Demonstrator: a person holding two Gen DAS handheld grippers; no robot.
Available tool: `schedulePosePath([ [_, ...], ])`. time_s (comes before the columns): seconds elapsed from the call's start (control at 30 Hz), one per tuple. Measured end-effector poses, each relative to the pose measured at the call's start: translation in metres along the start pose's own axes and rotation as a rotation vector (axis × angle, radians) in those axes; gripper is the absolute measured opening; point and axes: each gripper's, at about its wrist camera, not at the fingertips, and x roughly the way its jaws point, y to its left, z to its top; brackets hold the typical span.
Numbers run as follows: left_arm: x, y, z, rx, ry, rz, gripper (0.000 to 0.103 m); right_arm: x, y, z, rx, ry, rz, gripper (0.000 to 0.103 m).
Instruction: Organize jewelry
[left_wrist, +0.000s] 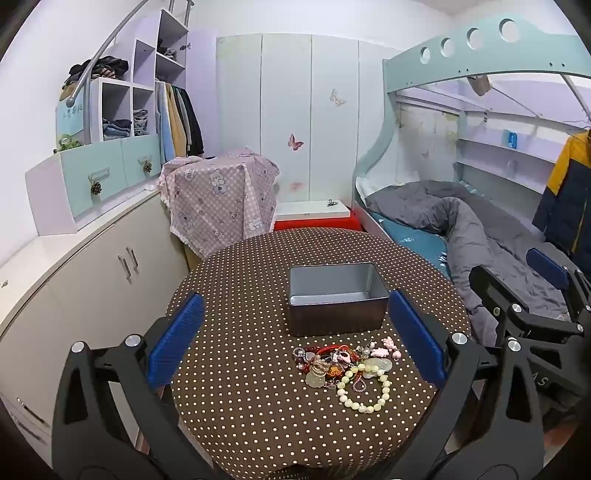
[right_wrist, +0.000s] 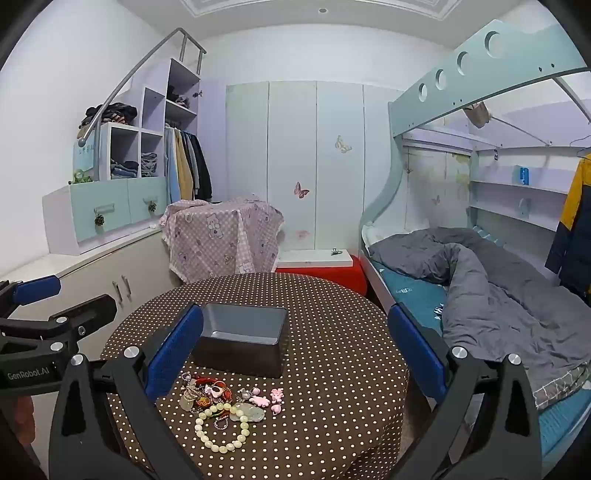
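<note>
A heap of jewelry (left_wrist: 343, 365) (right_wrist: 225, 402) lies on the round table with the brown dotted cloth (left_wrist: 258, 406) (right_wrist: 332, 350). It holds a pale bead bracelet (left_wrist: 347, 400) (right_wrist: 221, 448), red cords, pale jade-like pendants and small pink charms. Just behind the heap stands an empty grey metal box (left_wrist: 332, 295) (right_wrist: 240, 354). My left gripper (left_wrist: 295, 297) (right_wrist: 85, 291) hovers open above the near side of the table, with heap and box ahead between its blue pads. To its right my right gripper (right_wrist: 295, 310) (left_wrist: 502, 264) is open too, and the heap lies toward its left finger. Neither holds anything.
A bed with a grey duvet (left_wrist: 480, 229) runs along the table's right side. White cabinets (left_wrist: 92, 266) stand to the left. Beyond the table are something draped in a pink bear-print cloth (left_wrist: 221, 199) and a red stool under a white board (left_wrist: 317, 221).
</note>
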Motion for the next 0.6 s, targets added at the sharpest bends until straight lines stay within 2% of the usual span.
schedulePosePath([
  [0.6,-0.0015,-0.0003,0.0048,0.003,-0.003,-0.001,0.097,0.0032,-0.0022,0.0008,0.003,0.008,0.006,0.096],
])
